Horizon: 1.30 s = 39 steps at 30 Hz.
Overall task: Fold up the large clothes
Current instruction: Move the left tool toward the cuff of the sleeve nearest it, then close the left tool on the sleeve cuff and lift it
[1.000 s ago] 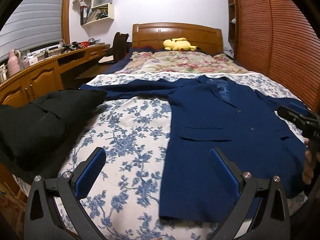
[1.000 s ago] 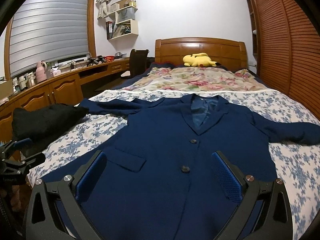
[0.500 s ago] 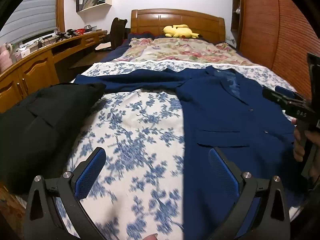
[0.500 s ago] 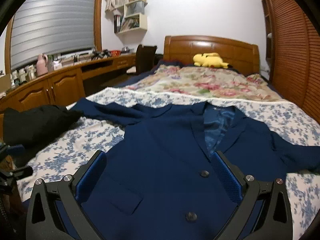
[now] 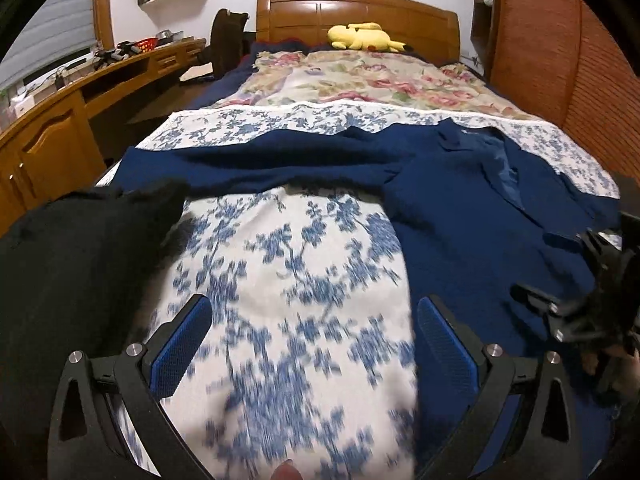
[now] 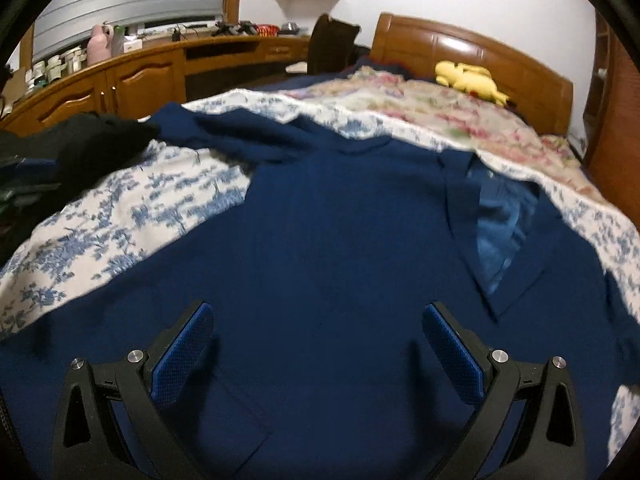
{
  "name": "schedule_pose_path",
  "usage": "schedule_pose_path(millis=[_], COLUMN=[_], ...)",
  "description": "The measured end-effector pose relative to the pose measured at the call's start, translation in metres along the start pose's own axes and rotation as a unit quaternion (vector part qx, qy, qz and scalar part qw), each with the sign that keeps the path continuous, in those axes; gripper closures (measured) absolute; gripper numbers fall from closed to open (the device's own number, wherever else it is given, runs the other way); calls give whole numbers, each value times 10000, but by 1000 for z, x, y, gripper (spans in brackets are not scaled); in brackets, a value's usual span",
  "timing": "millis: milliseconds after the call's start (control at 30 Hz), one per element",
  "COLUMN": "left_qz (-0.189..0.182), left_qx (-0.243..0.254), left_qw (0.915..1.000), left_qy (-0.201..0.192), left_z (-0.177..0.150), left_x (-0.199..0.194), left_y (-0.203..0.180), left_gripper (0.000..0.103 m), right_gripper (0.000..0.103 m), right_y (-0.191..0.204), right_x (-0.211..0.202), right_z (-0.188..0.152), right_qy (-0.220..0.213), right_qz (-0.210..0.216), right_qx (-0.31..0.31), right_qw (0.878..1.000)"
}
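A navy blue blazer (image 6: 340, 232) lies face up on the blue-flowered bedsheet (image 5: 288, 280), collar toward the headboard, one sleeve (image 5: 260, 164) stretched out to the left. My right gripper (image 6: 318, 344) is open just above the blazer's chest, nothing between its blue pads. My left gripper (image 5: 312, 340) is open low over the bare sheet, just left of the blazer's (image 5: 480, 240) side edge. The right gripper's black body (image 5: 580, 312) shows at the right edge of the left wrist view.
A black garment (image 5: 68, 272) is piled at the bed's left edge, touching the sleeve end. A floral quilt (image 5: 360, 80) and a yellow plush toy (image 5: 360, 36) lie near the wooden headboard (image 5: 356, 12). A wooden desk (image 6: 140, 72) runs along the left; louvred wardrobe doors (image 5: 580, 80) stand on the right.
Both grippers moved forward and lower toward the bed. The left one shifted left over the sheet; the right one turned left and came down over the blazer's chest. Both stayed open.
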<state>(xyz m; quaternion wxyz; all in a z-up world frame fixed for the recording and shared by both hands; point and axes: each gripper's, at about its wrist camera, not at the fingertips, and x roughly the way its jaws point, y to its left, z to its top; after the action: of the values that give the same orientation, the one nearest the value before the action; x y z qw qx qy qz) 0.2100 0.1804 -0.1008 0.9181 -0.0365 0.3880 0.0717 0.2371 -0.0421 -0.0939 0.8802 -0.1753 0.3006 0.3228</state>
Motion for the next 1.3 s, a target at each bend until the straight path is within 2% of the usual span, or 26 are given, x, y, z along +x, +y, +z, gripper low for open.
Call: schedule_pose_path(millis=[133,300,333,500,600,667,767,833,933,1200,1300], left_qz=[-56,-313,-315,-397,-416,-545,-542,-569,-695,-712,-632], left_qx=[74,-203,-238,-400,-461,-641,-1009,-1183,-1458,-1794,-1861], left_qw=[10000,9991,9990,9983,9980,9963,9926,9899,9846,9786,9781], left_qy=[11,195,205,132,143,198,400,532,665,710,685], left_z=[19,41,45,69,81,88,94,94,93,102,102], left_x=[27,63,70,94,107,117,134,143,155,167,168], left_y=[1,7,7,13,17,24,35,40,46,51,52], left_gripper=[0,0,0,0,7,18,34,39,41,41,49], right_gripper=[0,0,0,0,0,0,0,0,0,0,0], right_y=[-3,-3,-7,-15,-13,-10,-8,-8,-7,-6,-5], right_x=[3,7,20,29,32,32,33,35,35,36,36], right_z=[4,9,15,17,18,17,17,17,16,16,16], right_qy=[59,134,152,268,282,290,295,314,314,313,318], right_qz=[60,96,94,166,154,142,126,120,108,99,89], right_qx=[-8,52,71,297,257,212,175,168,152,133,116], right_qw=[10000,9999,9998,9991,9992,9993,9993,9993,9993,9994,9994])
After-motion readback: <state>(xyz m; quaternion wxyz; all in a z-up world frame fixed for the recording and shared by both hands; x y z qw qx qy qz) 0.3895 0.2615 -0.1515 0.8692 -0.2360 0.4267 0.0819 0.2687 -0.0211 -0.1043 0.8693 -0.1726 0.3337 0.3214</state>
